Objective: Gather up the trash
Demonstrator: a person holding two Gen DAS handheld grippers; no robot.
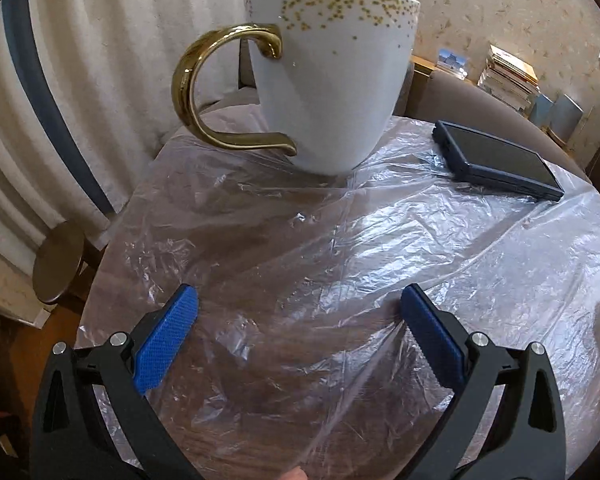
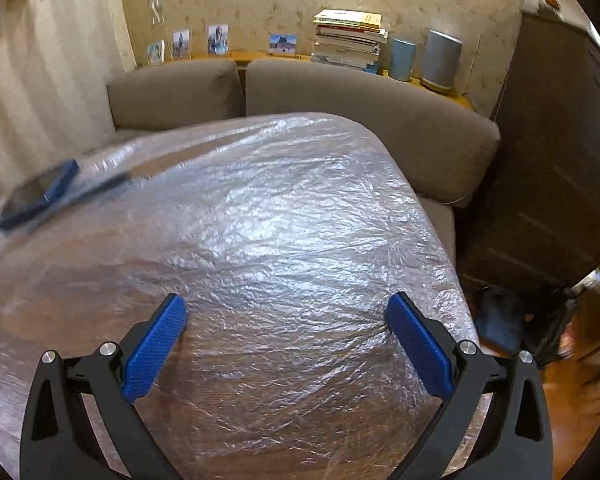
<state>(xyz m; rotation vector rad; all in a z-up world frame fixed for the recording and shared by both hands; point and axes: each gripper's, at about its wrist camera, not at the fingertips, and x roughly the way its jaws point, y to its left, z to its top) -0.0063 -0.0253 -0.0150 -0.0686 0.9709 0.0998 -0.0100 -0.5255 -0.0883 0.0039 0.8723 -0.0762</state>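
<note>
A clear crinkled plastic sheet (image 1: pixel 340 248) covers the wooden table top; it also fills the right wrist view (image 2: pixel 284 216). My left gripper (image 1: pixel 300 300) is open and empty, low over the sheet, its fingers apart in front of a white mug (image 1: pixel 332 80) with gold dots and a gold handle. A dark blue phone-like device (image 1: pixel 496 160) lies on the sheet right of the mug; it shows blurred in the right wrist view (image 2: pixel 40 196). My right gripper (image 2: pixel 286 312) is open and empty above the sheet near the table's right edge.
A grey sofa (image 2: pixel 340 92) stands behind the table. A shelf behind it holds a book stack (image 2: pixel 348 40), two cylinders (image 2: pixel 440 60) and small photos. A round stool (image 1: pixel 58 268) and a curtain are at the left. Dark bags (image 2: pixel 540 320) lie on the floor at the right.
</note>
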